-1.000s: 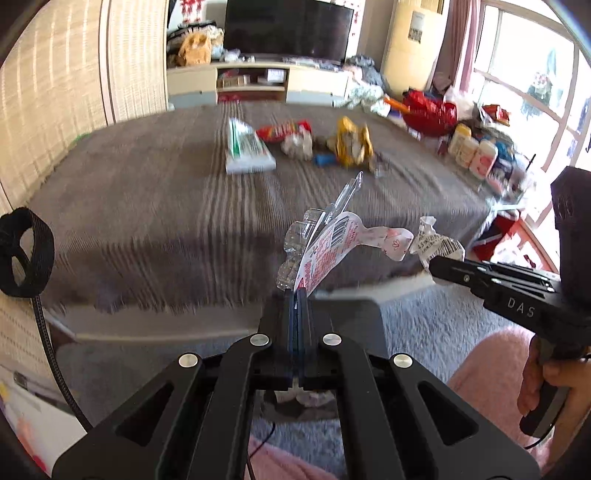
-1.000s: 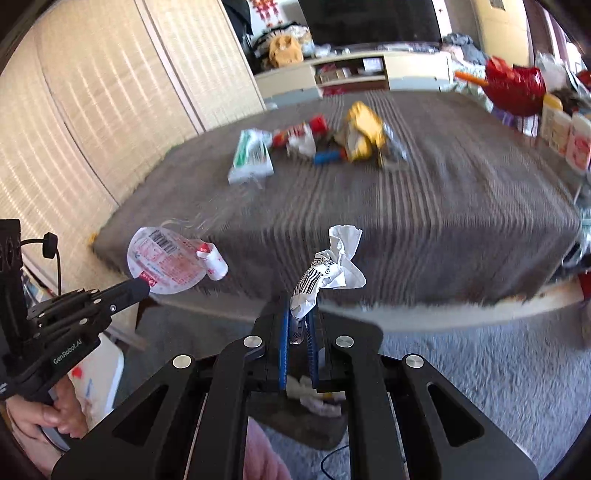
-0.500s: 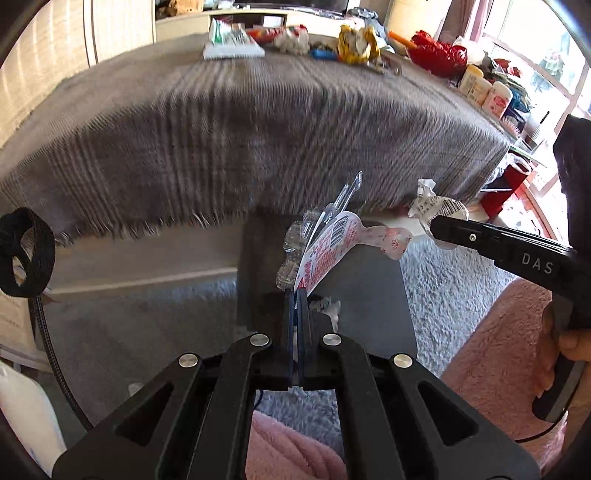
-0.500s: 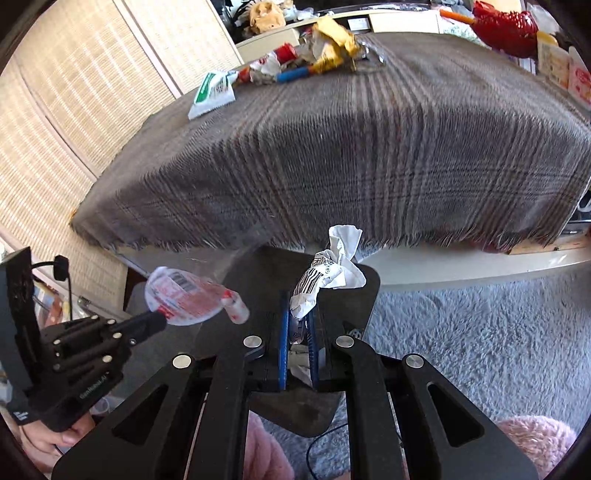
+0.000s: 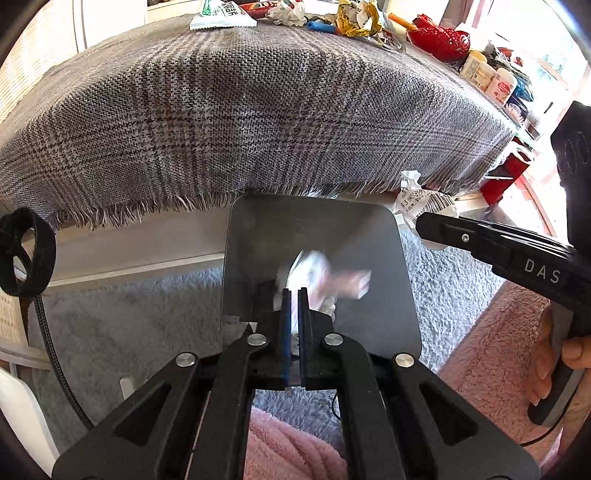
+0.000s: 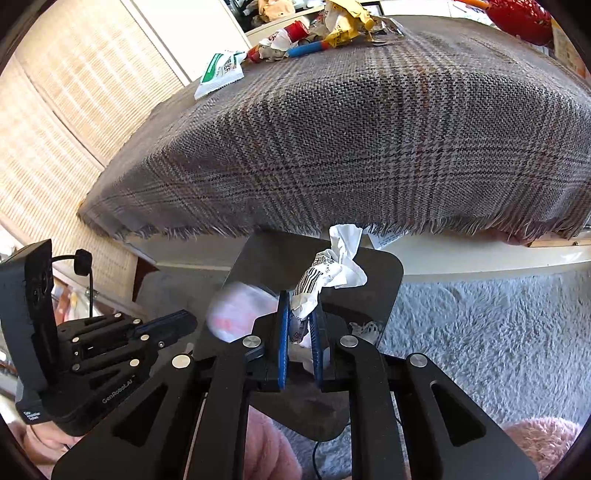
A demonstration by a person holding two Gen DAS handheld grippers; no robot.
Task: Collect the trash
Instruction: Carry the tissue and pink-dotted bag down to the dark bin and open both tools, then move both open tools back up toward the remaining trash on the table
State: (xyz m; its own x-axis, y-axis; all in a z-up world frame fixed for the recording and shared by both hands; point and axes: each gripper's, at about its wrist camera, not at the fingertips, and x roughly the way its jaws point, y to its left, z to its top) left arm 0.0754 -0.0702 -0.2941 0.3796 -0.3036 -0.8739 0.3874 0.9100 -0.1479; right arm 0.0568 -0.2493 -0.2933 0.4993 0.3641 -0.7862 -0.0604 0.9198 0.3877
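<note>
My left gripper (image 5: 293,291) hangs over a dark grey bin (image 5: 317,221) on the floor below the table's edge. Its jaws are opening, a narrow gap between them. The pink and white wrapper (image 5: 325,275) is blurred just past the tips, loose inside the bin; it also shows as a blurred wrapper (image 6: 240,314) in the right wrist view, off the left gripper (image 6: 184,319). My right gripper (image 6: 298,306) is over the same bin (image 6: 380,280). Its jaws are opening too, with a crumpled white barcode wrapper (image 6: 332,269) still pinched between the blue pads.
A table under a grey plaid cloth (image 5: 258,110) rises behind the bin. At its far edge lie a green and white packet (image 6: 221,72), a yellow wrapper (image 6: 347,22) and other litter. A grey shaggy rug (image 6: 480,332) covers the floor; pink fleece (image 5: 288,450) is near the bottom.
Both grippers came down from table height to the bin below the table's edge. The left gripper let go of the pink wrapper, which now drops into the bin.
</note>
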